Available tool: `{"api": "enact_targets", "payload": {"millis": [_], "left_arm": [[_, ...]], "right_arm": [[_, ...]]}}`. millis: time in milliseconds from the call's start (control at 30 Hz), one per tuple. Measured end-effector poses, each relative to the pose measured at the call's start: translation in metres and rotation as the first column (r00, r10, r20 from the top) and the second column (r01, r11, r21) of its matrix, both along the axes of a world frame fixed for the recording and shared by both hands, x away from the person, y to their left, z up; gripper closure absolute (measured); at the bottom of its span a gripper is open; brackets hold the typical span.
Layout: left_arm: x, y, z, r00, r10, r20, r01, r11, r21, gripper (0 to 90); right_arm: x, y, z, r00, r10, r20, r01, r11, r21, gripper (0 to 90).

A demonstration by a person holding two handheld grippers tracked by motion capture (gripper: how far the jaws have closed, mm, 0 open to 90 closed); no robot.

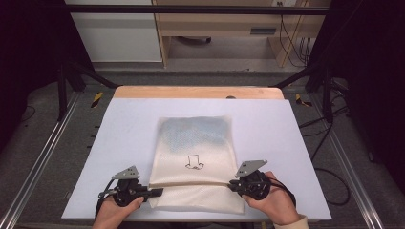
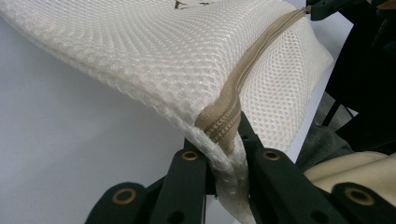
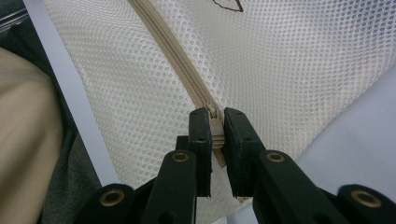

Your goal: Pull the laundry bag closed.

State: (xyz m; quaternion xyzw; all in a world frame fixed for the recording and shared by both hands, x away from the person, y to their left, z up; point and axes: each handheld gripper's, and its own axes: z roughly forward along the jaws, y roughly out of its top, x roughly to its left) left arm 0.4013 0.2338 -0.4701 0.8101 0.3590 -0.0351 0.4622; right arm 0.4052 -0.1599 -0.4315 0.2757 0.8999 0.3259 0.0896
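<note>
A cream mesh bag (image 1: 196, 157) with a small black drawn mark lies on the white table (image 1: 129, 129), something blue-grey showing through its far half. A beige zipper (image 1: 191, 182) runs across its near end. My left gripper (image 1: 154, 192) is shut on the bag's left edge at the zipper end (image 2: 219, 128), lifting the mesh (image 2: 154, 60) slightly. My right gripper (image 1: 232, 184) is shut on the zipper pull (image 3: 215, 126) at the bag's right edge, with the zipper (image 3: 173, 56) running away across the mesh (image 3: 289, 70).
The table's wooden far edge (image 1: 198, 92) borders a grey floor with metal rails (image 1: 43, 152) and black frame legs (image 1: 67, 86) at both sides. Cables (image 1: 329, 176) trail on the right. A person's hands (image 1: 272, 205) hold both grippers at the near edge.
</note>
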Motion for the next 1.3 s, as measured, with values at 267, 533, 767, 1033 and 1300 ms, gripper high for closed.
{"api": "enact_targets", "payload": {"millis": [267,533,767,1033,1300], "left_arm": [[0.001,0.000,-0.001,1.0000,0.000,-0.001,0.000,1.0000,0.005,85.4],[0.000,0.000,0.000,1.0000,0.007,0.002,-0.007,0.9999,0.009,85.4],[0.001,0.000,0.000,1.0000,0.006,0.000,-0.006,1.0000,0.002,85.4],[0.001,0.000,0.000,1.0000,0.008,0.004,-0.008,1.0000,0.005,85.3],[0.000,0.000,0.000,1.0000,0.006,0.005,-0.006,0.9999,0.010,85.3]], "right_arm": [[0.000,0.000,-0.002,1.0000,-0.007,-0.007,0.007,1.000,0.003,82.0],[-0.002,-0.001,-0.003,1.0000,-0.004,0.000,0.004,1.000,0.002,82.0],[0.000,-0.002,-0.006,1.0000,-0.003,0.001,0.003,1.000,0.006,82.0],[0.001,-0.006,-0.008,1.0000,0.001,0.005,-0.001,1.000,0.021,82.0],[-0.001,-0.010,-0.008,0.9999,-0.017,-0.002,0.017,1.000,0.015,82.0]]}}
